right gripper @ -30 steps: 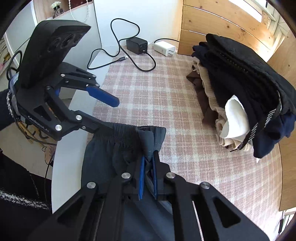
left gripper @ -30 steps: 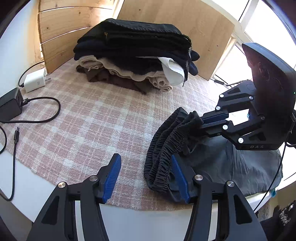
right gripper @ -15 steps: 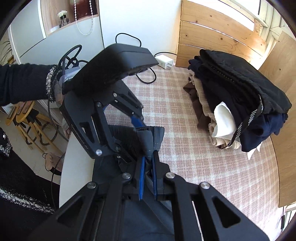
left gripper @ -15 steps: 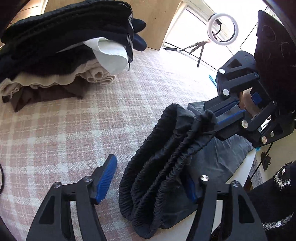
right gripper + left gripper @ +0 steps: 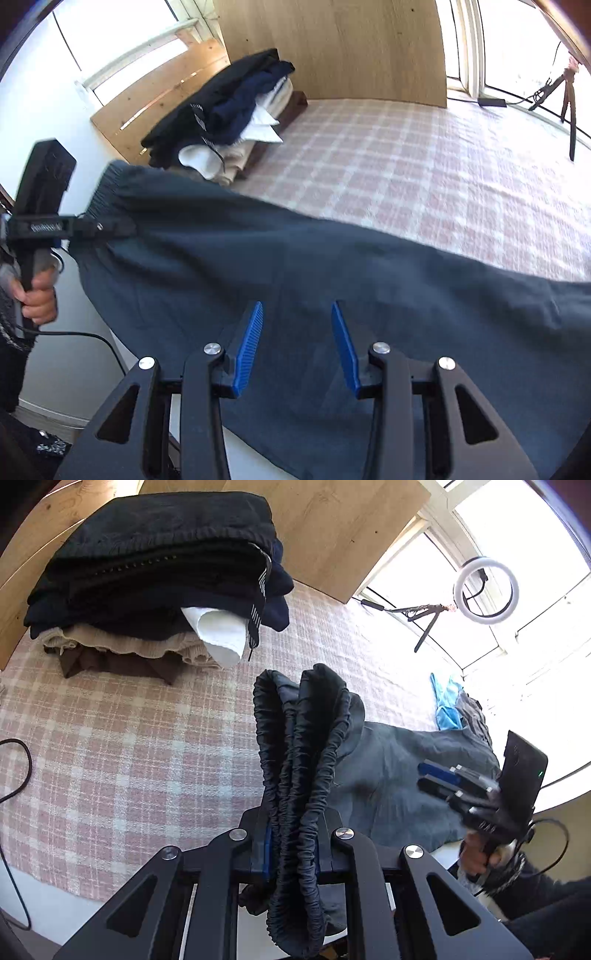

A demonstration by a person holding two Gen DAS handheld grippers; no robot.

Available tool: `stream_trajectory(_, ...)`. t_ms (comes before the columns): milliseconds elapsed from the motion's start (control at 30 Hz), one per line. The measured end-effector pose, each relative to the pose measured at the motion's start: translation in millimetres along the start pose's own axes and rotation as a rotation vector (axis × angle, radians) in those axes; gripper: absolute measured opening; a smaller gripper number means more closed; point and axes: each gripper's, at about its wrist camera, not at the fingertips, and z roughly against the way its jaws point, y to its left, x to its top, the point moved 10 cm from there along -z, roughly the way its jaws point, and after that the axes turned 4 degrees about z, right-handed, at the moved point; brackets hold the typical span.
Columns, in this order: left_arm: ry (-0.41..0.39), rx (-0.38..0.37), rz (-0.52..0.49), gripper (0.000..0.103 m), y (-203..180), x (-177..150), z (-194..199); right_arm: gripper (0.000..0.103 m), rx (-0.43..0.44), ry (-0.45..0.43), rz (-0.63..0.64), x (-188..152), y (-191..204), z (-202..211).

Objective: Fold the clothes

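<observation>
The dark grey trousers [image 5: 332, 280] are lying partly on the checked pink-and-cream cloth [image 5: 122, 746] that covers the bench, with their long axis running from the gathered elastic waistband [image 5: 295, 775] at one end out towards the legs, which are trailing past the bench edge. The waistband, bunched into thick ruched folds, is sitting between the pads of the left gripper [image 5: 291, 853], whose jaws are closing on it and pressing it. In the right wrist view that same gripper [image 5: 110, 225] is lifting the waist end off the cloth, so the fabric is sloping down from it.

The right gripper [image 5: 297, 347] is hovering above the mid-length of the trousers; its jaws are opening and nothing is between its ribbed blue pads [image 5: 249, 347]. The legs are lying ahead of it and to its right, so this hand is the nearer one for taking the far end, I judge.

The trouser fabric looks thin, matte and limp. Behind, a stack of folded clothes [image 5: 155, 576], dark knits over beige and brown, is resting against wooden boards [image 5: 321, 528].
</observation>
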Motion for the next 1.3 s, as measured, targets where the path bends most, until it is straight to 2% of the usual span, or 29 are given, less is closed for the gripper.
stream_trajectory(133, -0.019, -0.003, -0.004, 0.013, -46, 1, 7, 0.039, 0.012, 0.09, -0.022, -20, -15, -34)
stream_trajectory(167, -0.024, -0.004, -0.008, 0.013, -59, 1, 9, 0.039, 0.046, 0.089, -0.046, -21, -18, -28)
stream_trajectory(233, -0.036, -0.01, -0.025, 0.013, -96, 1, 6, 0.038, 0.089, 0.025, -0.059, -15, -26, 3)
stream_trajectory(300, -0.047, -0.016, -0.042, 0.013, -135, 1, 2, 0.039, 0.084, -0.048, -0.07, -15, -49, 47)
stream_trajectory(400, -0.05, -0.033, -0.085, 0.014, -203, -5, -16, 0.039, 0.046, -0.14, -0.128, -26, -110, 124)
stream_trajectory(500, -0.029, -0.062, -0.153, 0.014, -289, -21, -56, 0.039, -0.04, -0.216, -0.216, -53, -187, 202)
stream_trajectory(633, 0.032, -0.122, -0.274, 0.014, -420, -62, -140, 0.039, -0.156, -0.312, -0.375, -120, -295, 298)
stream_trajectory(700, 0.068, -0.144, -0.336, 0.014, -484, -86, -185, 0.039, -0.222, -0.34, -0.468, -147, -343, 331)
stream_trajectory(733, 0.091, -0.156, -0.357, 0.014, -513, -98, -207, 0.039, -0.225, -0.352, -0.508, -161, -362, 343)
stream_trajectory(833, 0.152, -0.127, -0.414, 0.014, -571, -135, -268, 0.039, -0.248, -0.357, -0.596, -198, -410, 366)
stream_trajectory(933, 0.245, -0.062, -0.476, 0.02, -602, -177, -320, 0.039, -0.262, -0.324, -0.643, -226, -442, 364)
stream_trajectory(1067, 0.277, 0.029, -0.562, 0.037, -624, -210, -351, 0.039, -0.198, -0.324, -0.732, -251, -470, 359)
stream_trajectory(1133, 0.291, -0.005, -0.544, 0.046, -632, -213, -349, 0.039, -0.16, -0.35, -0.758, -257, -472, 364)
stream_trajectory(1200, 0.312, -0.062, -0.517, 0.046, -639, -211, -341, 0.04, -0.114, -0.38, -0.782, -258, -475, 368)
stream_trajectory(1267, 0.336, -0.126, -0.488, 0.054, -642, -208, -330, 0.048, -0.074, -0.41, -0.808, -257, -477, 373)
stream_trajectory(1300, 0.332, -0.132, -0.49, 0.06, -642, -204, -326, 0.049, -0.052, -0.421, -0.813, -255, -477, 374)
